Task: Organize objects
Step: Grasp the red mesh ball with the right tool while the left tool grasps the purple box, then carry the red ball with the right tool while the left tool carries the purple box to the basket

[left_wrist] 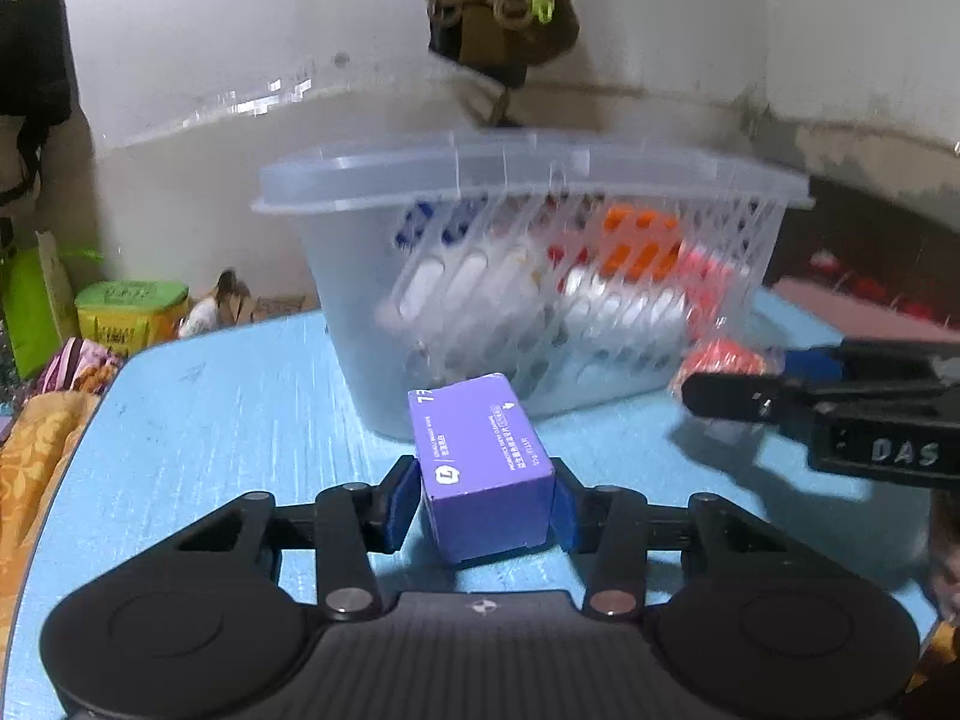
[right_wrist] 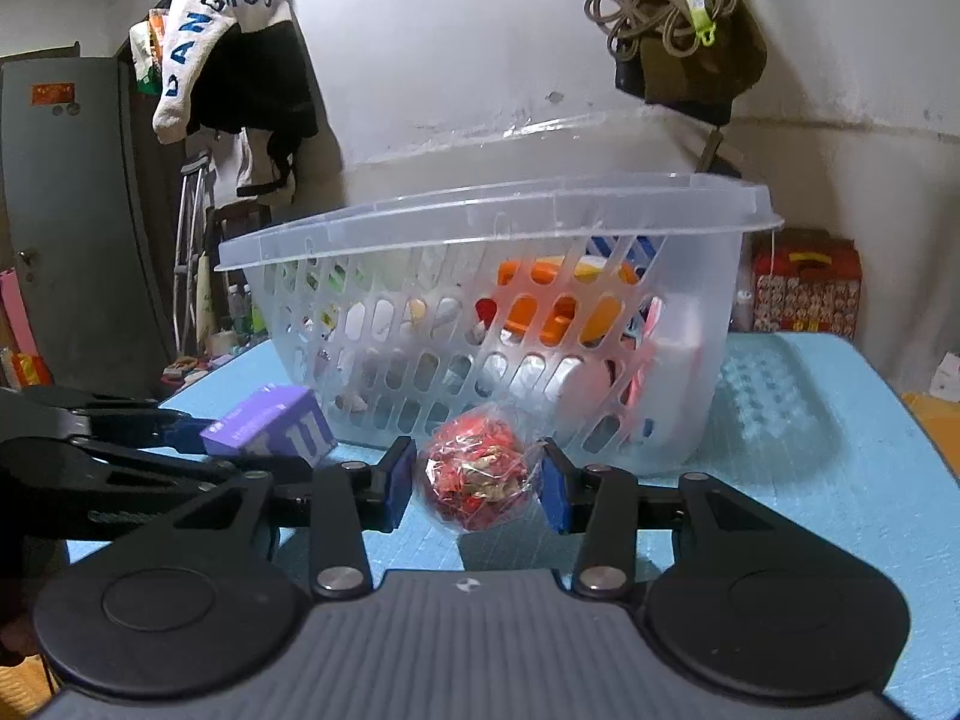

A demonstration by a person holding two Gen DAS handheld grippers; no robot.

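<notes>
In the left wrist view, the left gripper [left_wrist: 485,501] has its two blue pads on both sides of a small purple cardboard box [left_wrist: 483,468] with white print. The pads touch the box sides, so the jaws are closed on it at a medium width. The box is a little tilted over the light blue table [left_wrist: 228,420]; I cannot tell whether it rests on the surface. Just behind the box stands a translucent plastic basket [left_wrist: 528,180] with slotted walls. Inside it are white, orange, red and blue packs, blurred. At the right edge the right gripper [left_wrist: 729,381] comes in from the side, with a red wrapped thing at its tip.

In the right wrist view, the right gripper [right_wrist: 477,483] holds a round red snack in clear crinkled plastic wrap [right_wrist: 477,483] between its blue pads. Both pads press the wrap, so the jaws are closed on it. The snack is just in front of the basket [right_wrist: 498,204] wall, near the table [right_wrist: 810,480]. An orange item [right_wrist: 558,300] lies inside the basket. At the left the purple box [right_wrist: 270,423] shows in the left gripper [right_wrist: 198,429], beside the basket's left corner. A white garment with blue letters [right_wrist: 204,30] hangs on the wall behind.
</notes>
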